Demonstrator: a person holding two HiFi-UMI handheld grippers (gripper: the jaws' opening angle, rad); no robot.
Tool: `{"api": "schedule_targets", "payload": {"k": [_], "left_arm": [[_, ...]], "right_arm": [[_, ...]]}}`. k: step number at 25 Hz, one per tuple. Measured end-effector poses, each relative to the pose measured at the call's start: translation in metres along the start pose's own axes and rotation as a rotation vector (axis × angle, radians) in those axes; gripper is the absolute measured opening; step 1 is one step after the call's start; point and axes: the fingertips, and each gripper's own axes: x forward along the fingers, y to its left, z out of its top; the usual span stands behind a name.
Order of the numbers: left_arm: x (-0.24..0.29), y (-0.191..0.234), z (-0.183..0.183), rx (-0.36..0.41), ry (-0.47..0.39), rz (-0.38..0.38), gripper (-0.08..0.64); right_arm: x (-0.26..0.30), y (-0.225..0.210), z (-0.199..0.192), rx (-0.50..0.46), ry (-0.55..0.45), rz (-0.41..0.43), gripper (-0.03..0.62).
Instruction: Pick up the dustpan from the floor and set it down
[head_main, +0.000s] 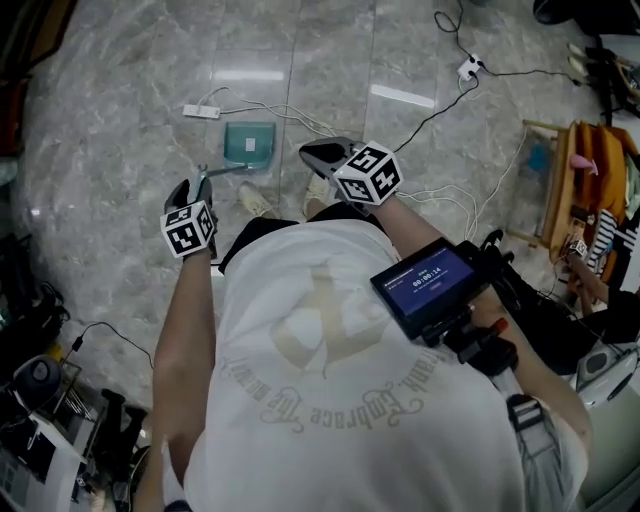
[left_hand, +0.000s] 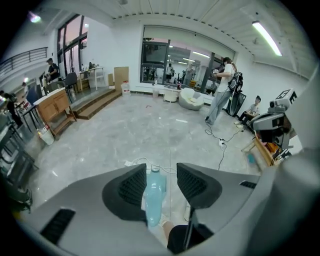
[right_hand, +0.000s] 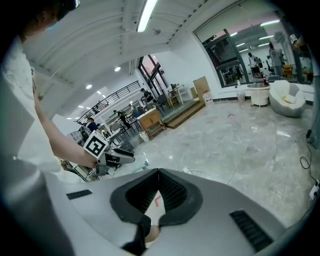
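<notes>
A teal dustpan (head_main: 249, 143) lies on the grey marble floor, its thin handle reaching back toward my left gripper (head_main: 203, 180). In the left gripper view the dustpan (left_hand: 154, 192) shows in the gap of the left gripper (left_hand: 161, 172), whose jaws stand wide apart with the pads off it. My right gripper (head_main: 322, 152) hovers just right of the dustpan. In its own view the right gripper (right_hand: 159, 172) has its fingertips touching, and I see nothing gripped. That view also catches the left gripper (right_hand: 119, 157) at the left.
A white power strip (head_main: 201, 111) and cables lie just behind the dustpan, with a white plug block (head_main: 470, 68) farther back right. My shoes (head_main: 258, 200) stand close to it. A wooden rack (head_main: 580, 180) is at the right and dark equipment (head_main: 40, 385) at the lower left.
</notes>
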Motion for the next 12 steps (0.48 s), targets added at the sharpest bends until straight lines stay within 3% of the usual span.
{"api": "schedule_targets", "payload": {"k": [7, 12], "left_arm": [[-0.041, -0.021, 0.03, 0.043, -0.126, -0.048, 0.185], [-0.07, -0.035, 0.047, 0.04, -0.209, -0.091, 0.124]], "right_arm": [[0.003, 0.008, 0.031, -0.06, -0.058, 0.012, 0.015], [-0.002, 0.014, 0.052, -0.095, -0.115, 0.018, 0.015]]}}
